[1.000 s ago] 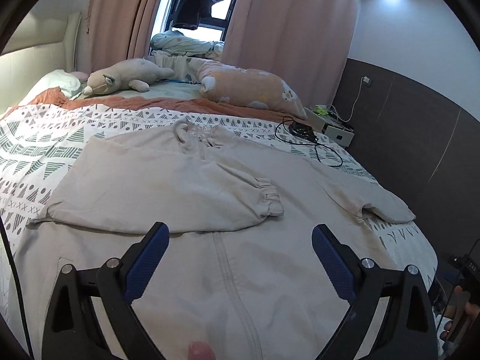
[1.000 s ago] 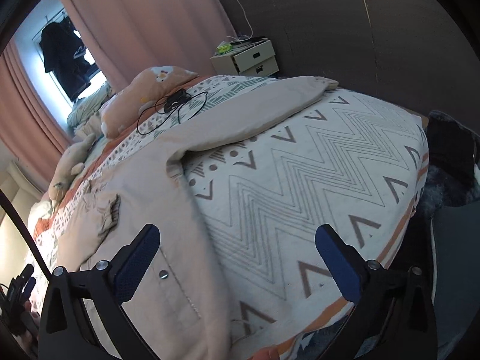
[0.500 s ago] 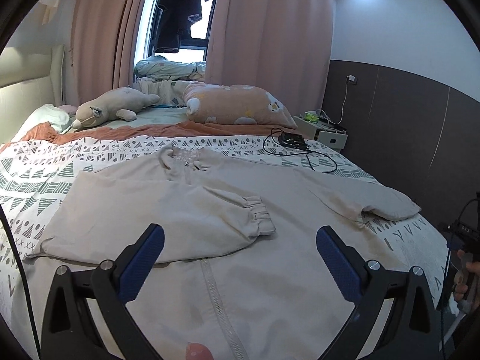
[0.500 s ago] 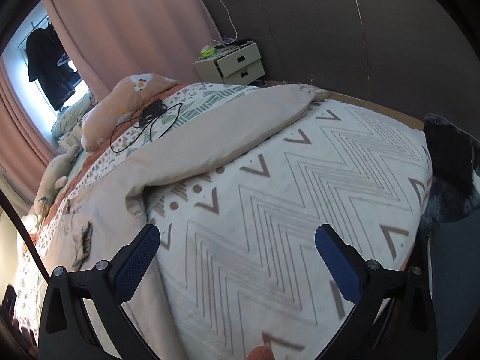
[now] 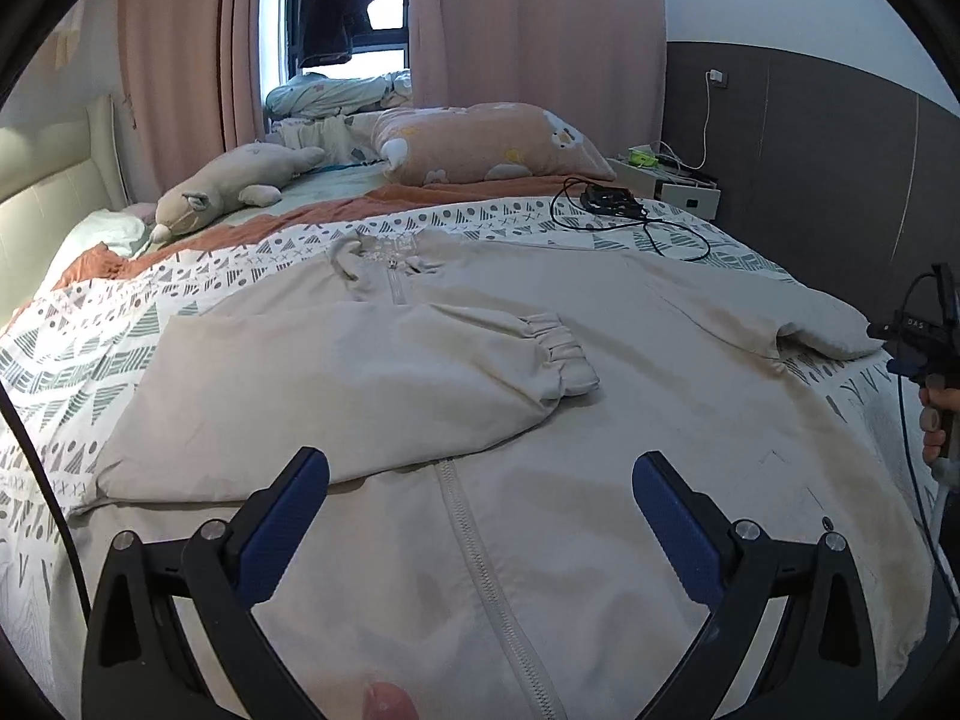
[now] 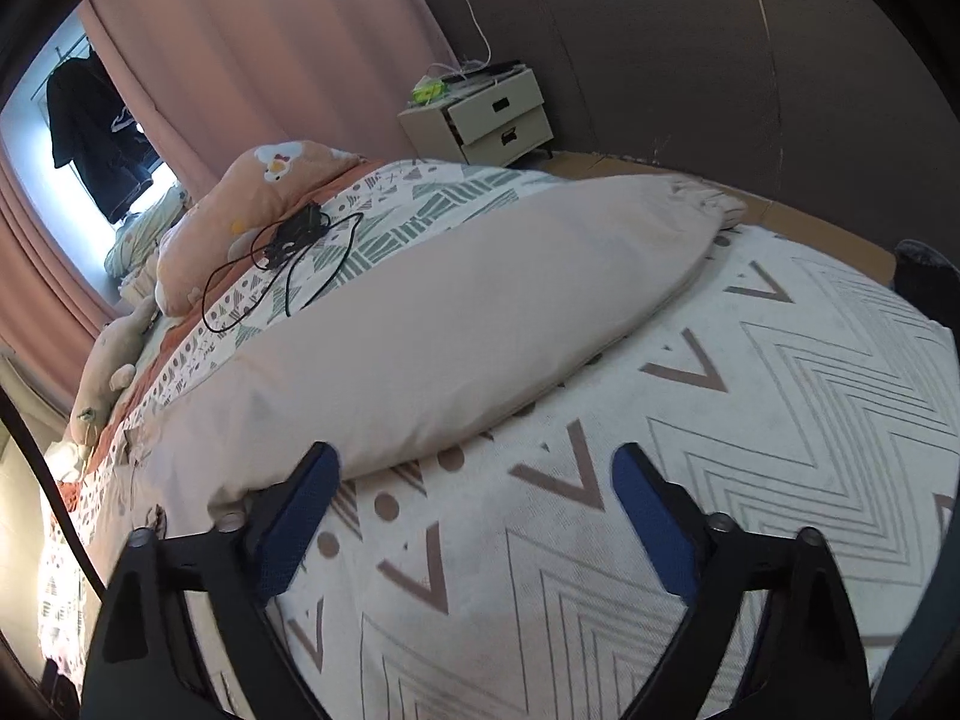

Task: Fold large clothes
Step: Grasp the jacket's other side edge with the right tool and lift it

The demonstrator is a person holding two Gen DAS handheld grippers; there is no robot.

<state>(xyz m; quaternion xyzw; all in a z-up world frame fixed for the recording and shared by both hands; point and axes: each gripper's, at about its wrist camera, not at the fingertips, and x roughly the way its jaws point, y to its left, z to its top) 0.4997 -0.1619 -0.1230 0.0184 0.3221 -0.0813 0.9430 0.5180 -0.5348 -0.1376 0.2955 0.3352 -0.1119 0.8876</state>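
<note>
A large beige zip-front jacket (image 5: pixel 540 528) lies spread on the bed, collar far, hem near. Its left sleeve (image 5: pixel 360 384) is folded across the chest, cuff near the zipper. Its right sleeve (image 5: pixel 768 312) stretches out to the bed's right side; it fills the middle of the right wrist view (image 6: pixel 468 312). My left gripper (image 5: pixel 480 480) is open and empty above the jacket's lower front. My right gripper (image 6: pixel 474 486) is open and empty, low over the bedspread, its left finger close to the sleeve's lower edge. The right gripper also shows at the left wrist view's right edge (image 5: pixel 924 336).
The patterned bedspread (image 6: pixel 750 450) covers the bed. A black cable with a device (image 5: pixel 618 210) lies near the jacket's right shoulder. A pink pillow (image 5: pixel 486 144) and a plush toy (image 5: pixel 228 192) lie at the head. A white nightstand (image 6: pixel 480 114) stands by the dark wall.
The right gripper has moved closer to the outstretched sleeve, which now fills its view. The left gripper has drawn back and tilted up slightly. Both stay open.
</note>
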